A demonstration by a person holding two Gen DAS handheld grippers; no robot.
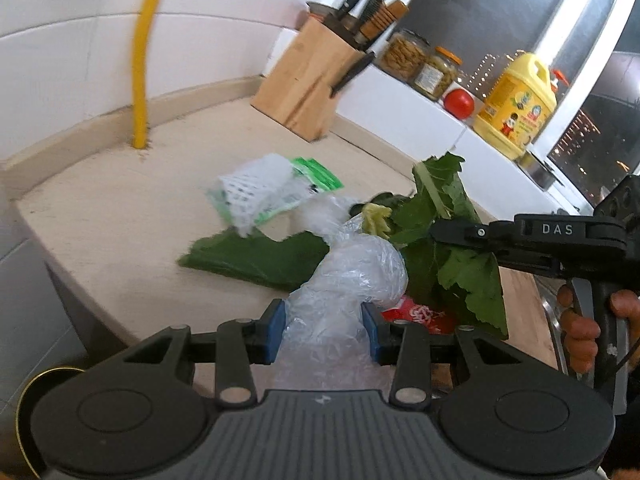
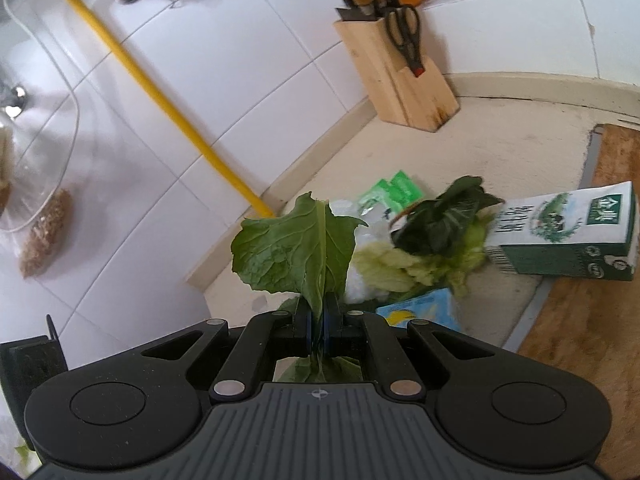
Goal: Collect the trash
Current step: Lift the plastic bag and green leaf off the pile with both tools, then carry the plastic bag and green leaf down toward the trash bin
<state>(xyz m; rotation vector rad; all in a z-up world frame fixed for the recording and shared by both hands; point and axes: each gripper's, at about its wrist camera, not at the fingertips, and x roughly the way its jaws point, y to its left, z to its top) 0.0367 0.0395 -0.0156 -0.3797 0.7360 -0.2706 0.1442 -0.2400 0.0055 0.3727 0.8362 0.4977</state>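
The left gripper (image 1: 324, 330) has its blue pads (image 1: 275, 330) clamped on either side of a crumpled clear plastic bag (image 1: 352, 276), which bulges up out of the jaws above the beige countertop (image 1: 120, 220). Over on the right, the right gripper (image 2: 319, 322) is pinched tight on the stem of a big green leaf (image 2: 296, 244), the leaf standing up out of the closed jaws like a flag. From the left wrist view that same gripper comes in from the right edge, a hand (image 1: 580, 332) wrapped around its handle, and leaves hang from its tip. On the counter beyond the bag lies more rubbish: a white foam net sleeve (image 1: 248, 188) on top of a green and white wrapper (image 1: 316, 176), a flat dark leaf (image 1: 256, 256), and a red wrapper (image 1: 420, 314) just beside the bag. The right wrist view adds a pile of pale and dark greens (image 2: 432, 240), a blue packet (image 2: 424, 308) near the jaws, and a green and white milk carton (image 2: 568, 232) lying on its side, partly on a wooden cutting board (image 2: 592, 344). At the back stand a wooden knife block (image 1: 308, 84) and a yellow pipe (image 1: 142, 60) running up the white tiles.
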